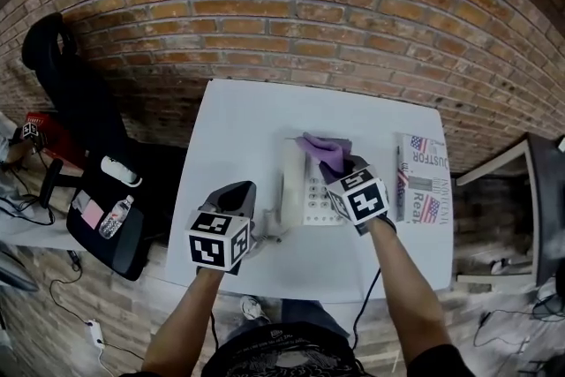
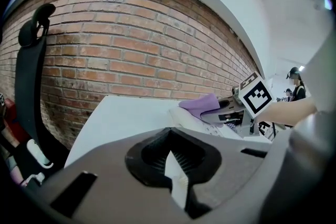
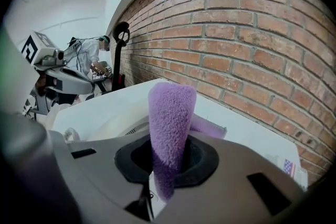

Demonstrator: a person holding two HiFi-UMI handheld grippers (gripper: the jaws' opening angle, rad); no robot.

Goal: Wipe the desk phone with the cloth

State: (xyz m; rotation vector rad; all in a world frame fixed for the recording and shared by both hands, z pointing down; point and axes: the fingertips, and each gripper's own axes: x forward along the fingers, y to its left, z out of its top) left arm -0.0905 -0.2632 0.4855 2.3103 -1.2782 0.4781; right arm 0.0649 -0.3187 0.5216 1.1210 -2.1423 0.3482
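Clamped tight, the right gripper has a fold of the purple cloth pinched between its jaws. The fold stands up out of the grip, and a loose tail drapes away toward the brick wall.

The left gripper has its jaws drawn nearly together, with only a thin white sliver showing in the gap. That sliver looks like the table beyond rather than anything held, though this is not certain.

The desk phone sits near the middle of the table with its long axis running from the person toward the wall. Its handset lies along its left side, on the same line. In the head view the cloth rests over the far end of the phone, so the keypad and the rest of the body lie on the near side of the right jaws, toward the person.

The right gripper is over the phone itself. The left one hangs just beside the handset on its left, and no contact with it can be made out.

A wiping pass from here would likely run toward the person along that long axis, with the right hand doing the work. The left gripper is the nearer one to the handset and could steady the phone. The coiled cord by the near left corner could snag a low stroke.
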